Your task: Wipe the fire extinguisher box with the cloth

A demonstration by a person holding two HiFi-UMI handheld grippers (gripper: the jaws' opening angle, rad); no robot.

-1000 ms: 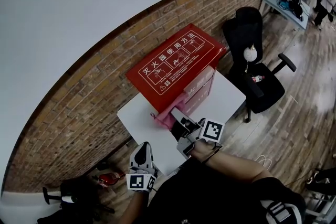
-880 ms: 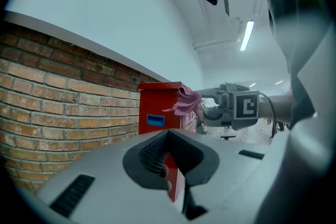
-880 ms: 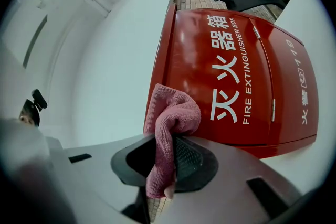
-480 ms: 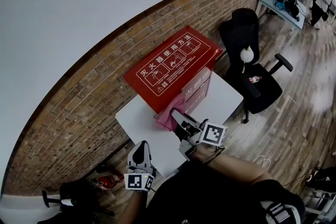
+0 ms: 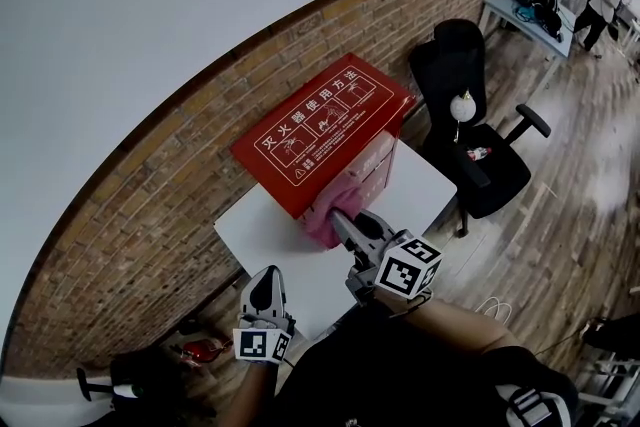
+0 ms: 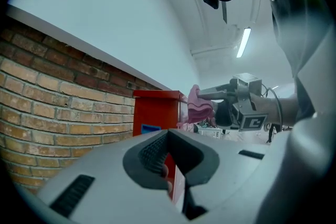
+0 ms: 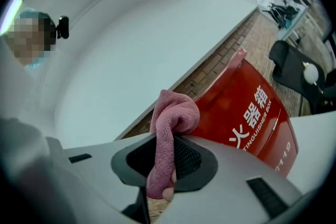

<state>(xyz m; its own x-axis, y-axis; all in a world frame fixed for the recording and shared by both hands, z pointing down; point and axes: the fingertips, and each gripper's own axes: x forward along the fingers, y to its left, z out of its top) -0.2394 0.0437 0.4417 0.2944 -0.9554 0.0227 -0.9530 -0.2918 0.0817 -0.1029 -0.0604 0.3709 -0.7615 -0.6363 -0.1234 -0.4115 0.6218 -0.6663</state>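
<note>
- Left gripper (image 5: 266, 287) hangs at the near left edge of the white table (image 5: 262, 233), well apart from the box. Its jaws are pressed together and there is nothing between them. In its own view the left gripper (image 6: 169, 136) looks along the table towards the box.
- Bare table surface lies open to the left of the box and in front of it, up to the near edge.
- Red fire extinguisher box (image 5: 322, 127) stands on the far side of the table, with its back against the brick wall (image 5: 130, 235). Its lid has white drawings and print, and its front face looks towards the person.
- Pink cloth (image 5: 322, 220) is at the front face of the box, near its left vertical edge. In the left gripper view the cloth (image 6: 200, 104) sits at about the height of the box's top edge. Whether it truly touches the face I cannot tell.
- Right gripper (image 5: 346, 221) has its jaws clamped on the cloth. In its own view the cloth (image 7: 171, 122) rises folded out of the right gripper (image 7: 164, 165), just beside the box (image 7: 247, 113).
- More bare table is free to the right of the box, up to the right edge.
- Black office chair (image 5: 470, 130) stands on the wooden floor (image 5: 570, 215), near the table's right corner.
</note>
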